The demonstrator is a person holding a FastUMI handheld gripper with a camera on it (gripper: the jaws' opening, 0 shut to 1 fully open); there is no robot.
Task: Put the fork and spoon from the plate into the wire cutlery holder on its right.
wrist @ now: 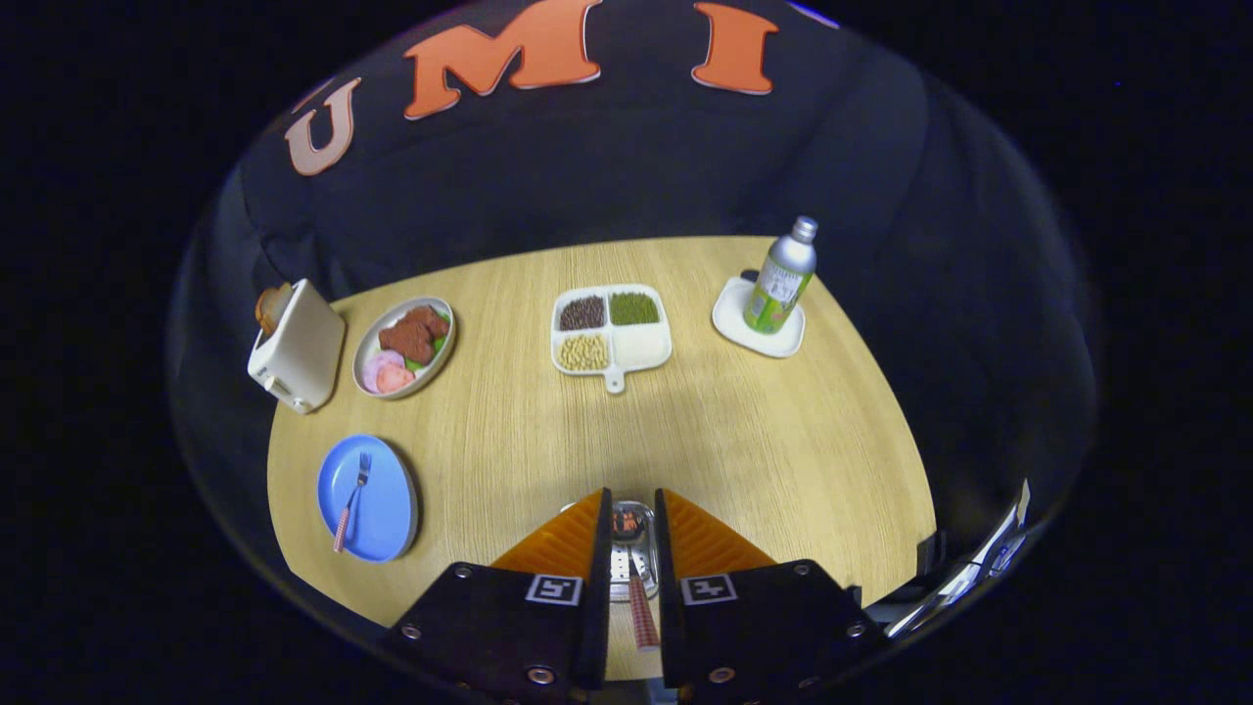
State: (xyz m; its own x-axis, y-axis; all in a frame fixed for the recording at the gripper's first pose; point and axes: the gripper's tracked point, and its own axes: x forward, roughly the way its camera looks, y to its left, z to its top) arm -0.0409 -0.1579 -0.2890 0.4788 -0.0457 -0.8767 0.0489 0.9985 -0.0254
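The gripper (633, 534) is hanging over the near edge of a round, light wood-grain surface (744, 441), its 2 fingers (563, 539) standing narrowly apart with a utensil's pink, ribbed handle (642, 612) lying in the gap between them; whether both fingers are pressing on it cannot be told. Directly beneath and between the fingers, the perforated silver metal cutlery holder (631, 563) is sitting on the surface, with the top end of the utensil, probably the spoon, appearing over it. Off to the left of the fingers, a round blue plate (387, 509) is lying near the surface's edge, carrying a silver fork with a pink handle (351, 501) laid lengthwise across it. Beyond the plate, an oval cream dish of brown meat pieces, greens and pink slices (403, 346) is resting just beside a cream toaster (297, 348) with toast sticking out of its slot. Well ahead of the fingers, a white 4-compartment tray (612, 330) is holding dark, green and tan grains in 3 sections, the 4th looking white. To the right of it, a green bottle with a silver cap (780, 275) is standing upright on a small white square coaster (759, 323).
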